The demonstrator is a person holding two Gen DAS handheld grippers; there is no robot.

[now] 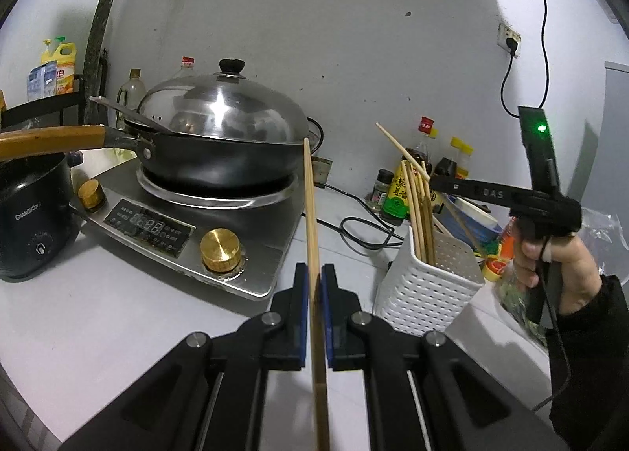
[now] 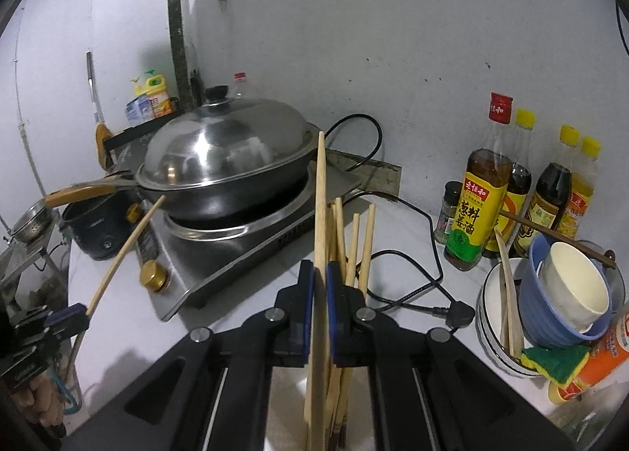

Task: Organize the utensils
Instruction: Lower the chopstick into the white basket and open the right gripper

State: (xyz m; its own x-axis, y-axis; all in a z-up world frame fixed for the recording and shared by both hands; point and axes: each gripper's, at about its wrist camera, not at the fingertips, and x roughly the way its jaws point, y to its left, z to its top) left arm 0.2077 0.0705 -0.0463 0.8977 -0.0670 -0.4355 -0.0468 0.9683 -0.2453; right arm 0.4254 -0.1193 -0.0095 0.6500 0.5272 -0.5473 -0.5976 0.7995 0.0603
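My left gripper (image 1: 314,274) is shut on one wooden chopstick (image 1: 310,199) that stands nearly upright above the counter, left of the white perforated holder (image 1: 426,286). Several chopsticks (image 1: 418,211) stand in that holder. My right gripper (image 2: 320,270) is shut on another wooden chopstick (image 2: 320,191), held upright directly over the holder's chopsticks (image 2: 355,239). The right gripper also shows in the left wrist view (image 1: 434,180), its fingers above the holder. The left gripper with its chopstick shows at the left of the right wrist view (image 2: 84,311).
An induction cooker (image 1: 188,231) with a lidded wok (image 1: 220,136) sits at the back left, a small black pot (image 1: 33,215) beside it. Sauce bottles (image 2: 481,191) and stacked bowls (image 2: 558,301) holding chopsticks stand at the right. A black cable (image 2: 412,286) lies on the counter.
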